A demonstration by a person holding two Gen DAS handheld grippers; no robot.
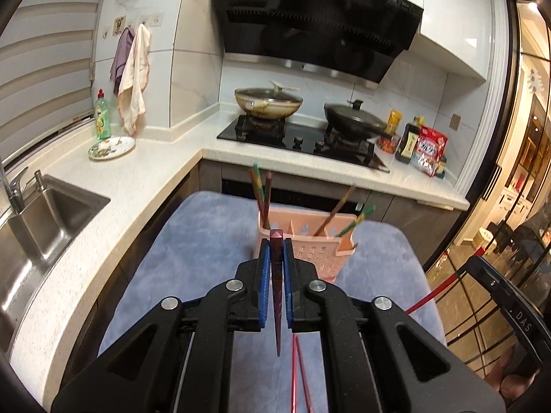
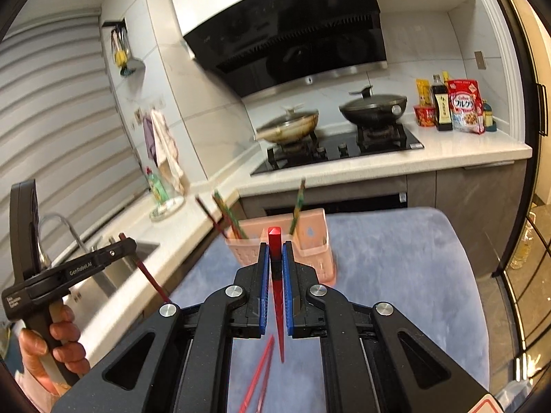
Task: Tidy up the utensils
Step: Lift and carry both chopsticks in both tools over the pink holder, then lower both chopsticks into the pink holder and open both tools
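A pink slotted utensil holder (image 1: 310, 251) stands on a blue fuzzy mat (image 1: 206, 241) and holds several chopsticks (image 1: 262, 192). My left gripper (image 1: 276, 244) is shut on a dark maroon chopstick (image 1: 276, 292), raised just in front of the holder. My right gripper (image 2: 275, 249) is shut on a red chopstick (image 2: 277, 303), also held in front of the holder (image 2: 310, 244). Red chopsticks (image 1: 299, 375) lie on the mat below the grippers, also in the right wrist view (image 2: 260, 375). The left gripper (image 2: 125, 241) shows at the left of the right wrist view.
A white counter (image 1: 144, 179) with a steel sink (image 1: 44, 220) runs along the left. A plate (image 1: 112, 147) and a green soap bottle (image 1: 102, 117) stand behind it. The hob (image 1: 299, 137) carries two lidded pans; bottles and packets (image 1: 420, 144) stand to its right.
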